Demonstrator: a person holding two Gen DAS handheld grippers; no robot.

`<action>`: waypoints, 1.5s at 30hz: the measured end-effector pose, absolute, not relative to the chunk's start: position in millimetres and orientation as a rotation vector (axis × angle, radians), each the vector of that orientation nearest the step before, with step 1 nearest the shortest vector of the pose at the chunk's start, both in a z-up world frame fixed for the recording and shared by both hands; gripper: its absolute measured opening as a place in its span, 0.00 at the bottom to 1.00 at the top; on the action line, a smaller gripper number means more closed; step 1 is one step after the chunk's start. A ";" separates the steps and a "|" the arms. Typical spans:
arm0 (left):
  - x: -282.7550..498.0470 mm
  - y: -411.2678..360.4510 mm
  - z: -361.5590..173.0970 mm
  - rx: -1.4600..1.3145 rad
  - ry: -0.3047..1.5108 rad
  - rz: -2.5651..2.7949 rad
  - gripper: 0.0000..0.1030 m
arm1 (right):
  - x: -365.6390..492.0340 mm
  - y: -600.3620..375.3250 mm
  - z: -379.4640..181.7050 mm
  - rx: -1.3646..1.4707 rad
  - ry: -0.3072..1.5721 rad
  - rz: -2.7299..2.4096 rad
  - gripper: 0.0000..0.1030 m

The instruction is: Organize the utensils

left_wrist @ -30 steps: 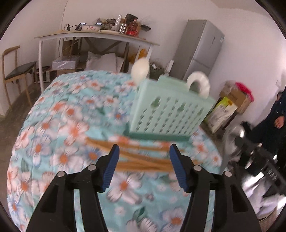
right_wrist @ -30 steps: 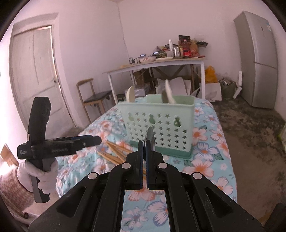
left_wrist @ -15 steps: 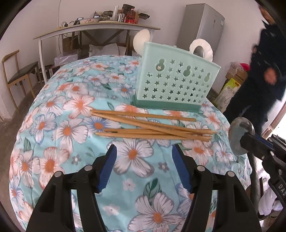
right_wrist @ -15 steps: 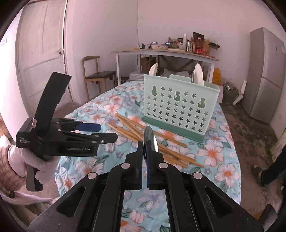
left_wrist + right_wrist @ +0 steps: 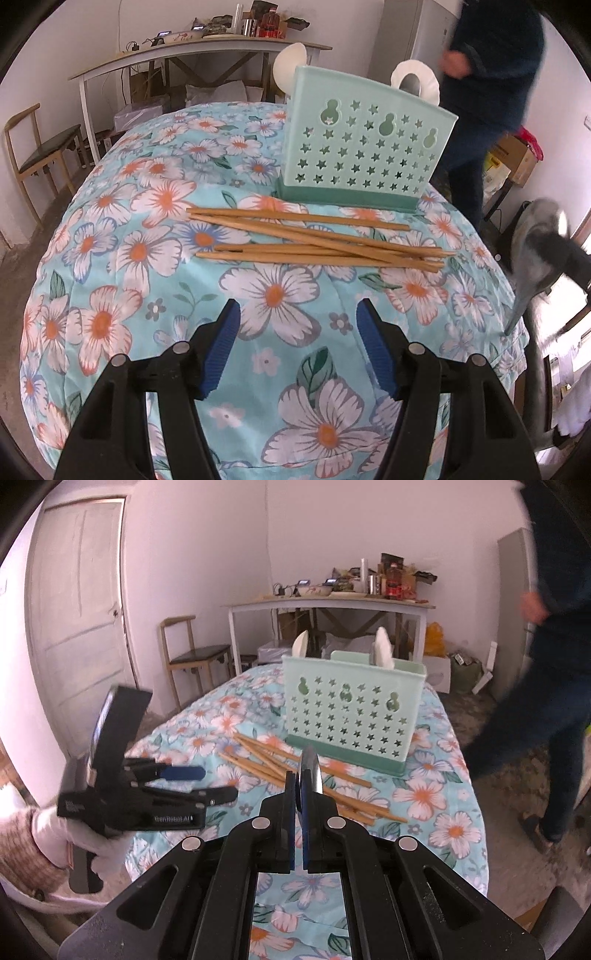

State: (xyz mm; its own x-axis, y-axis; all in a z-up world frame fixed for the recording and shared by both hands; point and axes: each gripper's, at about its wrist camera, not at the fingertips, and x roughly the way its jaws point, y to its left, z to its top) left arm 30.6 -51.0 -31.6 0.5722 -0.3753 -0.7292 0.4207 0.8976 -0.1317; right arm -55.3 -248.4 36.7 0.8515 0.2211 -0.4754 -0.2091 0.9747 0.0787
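Several wooden chopsticks [image 5: 314,240] lie crossed on the flowered tablecloth [image 5: 140,251], in front of a mint-green perforated utensil holder [image 5: 365,147]. Two white spoons [image 5: 291,64] stand in the holder. My left gripper [image 5: 297,325] hovers open just short of the chopsticks, with nothing between its blue pads [image 5: 225,343]. My right gripper [image 5: 300,786] is shut on a metal spoon [image 5: 310,771], seen edge-on, near the table's front edge. In the right wrist view the left gripper [image 5: 207,784] is at the left, the chopsticks [image 5: 258,757] and the holder [image 5: 354,716] beyond. In the left wrist view the metal spoon [image 5: 535,251] shows blurred at the right.
A person in dark clothes [image 5: 491,74] moves past the table's far right side. Behind stand a cluttered white table [image 5: 332,602], a wooden chair [image 5: 188,657], a door [image 5: 81,609] and a grey fridge [image 5: 513,590]. Cardboard boxes [image 5: 513,162] sit on the floor.
My left gripper has sunk toward the table, so the chopsticks now lie just ahead of its jaws. The right gripper shifted sideways with the spoon. A person walked in at the right.
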 end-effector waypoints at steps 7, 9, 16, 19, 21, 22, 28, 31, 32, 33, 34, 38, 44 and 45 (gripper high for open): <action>27.2 -56.8 -36.0 0.097 0.850 -0.458 0.63 | -59.5 -270.0 47.8 0.111 0.474 0.225 0.01; 25.7 -60.7 -38.0 0.125 0.855 -0.452 0.64 | -60.1 -277.2 53.4 0.144 0.457 0.232 0.01; 22.4 -69.6 -46.8 0.195 0.865 -0.452 0.67 | -53.8 -295.4 79.0 0.208 0.408 0.266 0.01; 23.6 -70.8 -51.4 0.209 0.875 -0.462 0.68 | -50.3 -300.4 94.9 0.226 0.374 0.285 0.01; 23.9 -71.4 -53.2 0.216 0.872 -0.471 0.69 | -47.8 -304.2 107.0 0.245 0.345 0.307 0.01; 24.1 -71.7 -54.4 0.220 0.871 -0.476 0.69 | -45.5 -305.6 110.9 0.252 0.336 0.317 0.01; 25.3 -73.3 -59.1 0.236 0.862 -0.495 0.72 | -22.6 -310.3 153.8 0.316 0.238 0.439 0.01; 26.6 -73.0 -60.2 0.229 0.861 -0.502 0.73 | -5.3 -308.6 174.1 0.342 0.192 0.513 0.01; 26.9 -73.0 -60.5 0.228 0.860 -0.504 0.74 | 0.5 -306.3 178.7 0.342 0.180 0.528 0.01; 27.1 -73.0 -60.8 0.226 0.858 -0.506 0.74 | 7.1 -303.5 183.9 0.339 0.166 0.546 0.01; 27.0 -73.0 -61.2 0.225 0.858 -0.506 0.75 | 15.1 -300.8 188.8 0.338 0.152 0.567 0.01; 26.8 -73.3 -62.3 0.223 0.851 -0.509 0.76 | 46.9 -297.1 197.0 0.365 0.124 0.632 0.01; 27.0 -72.6 -63.0 0.219 0.849 -0.522 0.77 | 107.3 -288.4 187.7 0.408 0.139 0.673 0.01; 27.2 -72.6 -63.0 0.219 0.849 -0.524 0.77 | 118.2 -285.9 182.8 0.413 0.150 0.677 0.01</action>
State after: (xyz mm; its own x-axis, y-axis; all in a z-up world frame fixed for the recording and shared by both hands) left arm 27.2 -72.6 -63.0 0.5442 -0.3521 -0.7615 0.5223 0.8525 -0.0209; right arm 118.2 -285.9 182.8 0.7721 0.6355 -0.0021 -0.5767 0.7019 0.4180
